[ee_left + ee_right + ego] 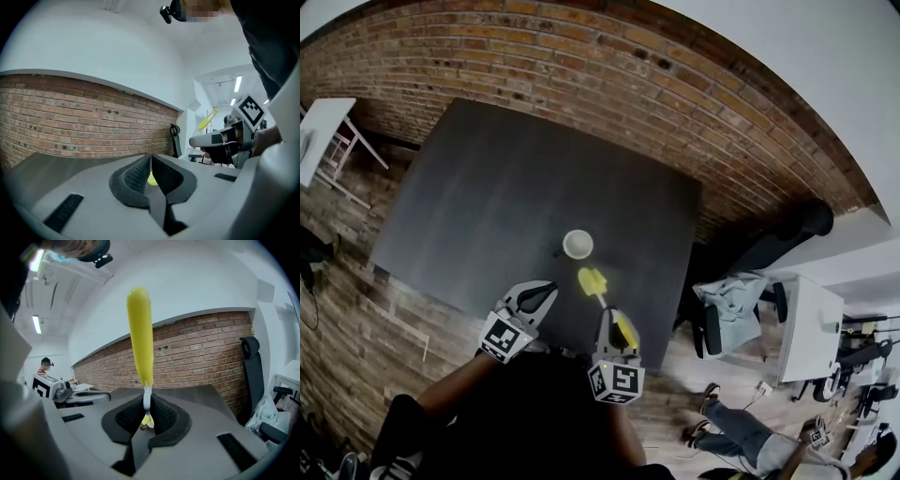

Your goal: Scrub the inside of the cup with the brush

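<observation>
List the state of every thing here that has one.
cup, upright on the table, mouth up, not held.
brush, clamped in the right gripper, outside the cup.
left gripper, shut, empty.
right gripper, shut on the brush.

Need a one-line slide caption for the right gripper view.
Right tongs shut on the white neck of the yellow brush, which juts past their tips; dark table and brick wall behind.
</observation>
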`<state>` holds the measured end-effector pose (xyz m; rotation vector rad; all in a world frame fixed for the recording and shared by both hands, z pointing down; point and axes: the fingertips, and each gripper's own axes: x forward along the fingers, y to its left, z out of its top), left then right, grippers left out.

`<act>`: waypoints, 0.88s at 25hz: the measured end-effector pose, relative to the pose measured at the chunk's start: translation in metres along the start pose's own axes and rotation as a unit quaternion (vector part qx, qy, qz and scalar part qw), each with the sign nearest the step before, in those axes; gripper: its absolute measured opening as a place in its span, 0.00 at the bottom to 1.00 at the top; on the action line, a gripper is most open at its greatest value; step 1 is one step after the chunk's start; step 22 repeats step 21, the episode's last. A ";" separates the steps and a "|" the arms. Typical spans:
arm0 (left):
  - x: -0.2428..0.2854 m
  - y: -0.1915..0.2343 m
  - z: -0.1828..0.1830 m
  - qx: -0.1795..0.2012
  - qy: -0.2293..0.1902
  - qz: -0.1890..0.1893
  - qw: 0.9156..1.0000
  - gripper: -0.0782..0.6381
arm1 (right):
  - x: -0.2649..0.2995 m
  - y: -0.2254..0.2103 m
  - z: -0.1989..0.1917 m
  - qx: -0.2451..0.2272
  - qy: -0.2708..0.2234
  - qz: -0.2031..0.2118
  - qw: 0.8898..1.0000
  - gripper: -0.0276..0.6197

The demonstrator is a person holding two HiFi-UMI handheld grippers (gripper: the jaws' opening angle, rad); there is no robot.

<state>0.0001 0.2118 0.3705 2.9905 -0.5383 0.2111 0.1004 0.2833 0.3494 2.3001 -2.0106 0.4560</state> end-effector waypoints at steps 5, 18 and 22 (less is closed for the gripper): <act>0.000 0.001 0.002 0.001 -0.001 0.001 1.000 0.17 | -0.001 0.003 0.000 0.003 -0.004 0.002 1.000 0.12; 0.004 0.005 -0.003 -0.001 0.009 -0.002 1.000 0.17 | 0.003 0.004 -0.001 0.003 -0.004 -0.001 1.000 0.12; 0.004 0.007 -0.003 0.000 0.010 -0.003 1.000 0.17 | 0.004 0.006 -0.001 0.004 -0.006 -0.002 1.000 0.12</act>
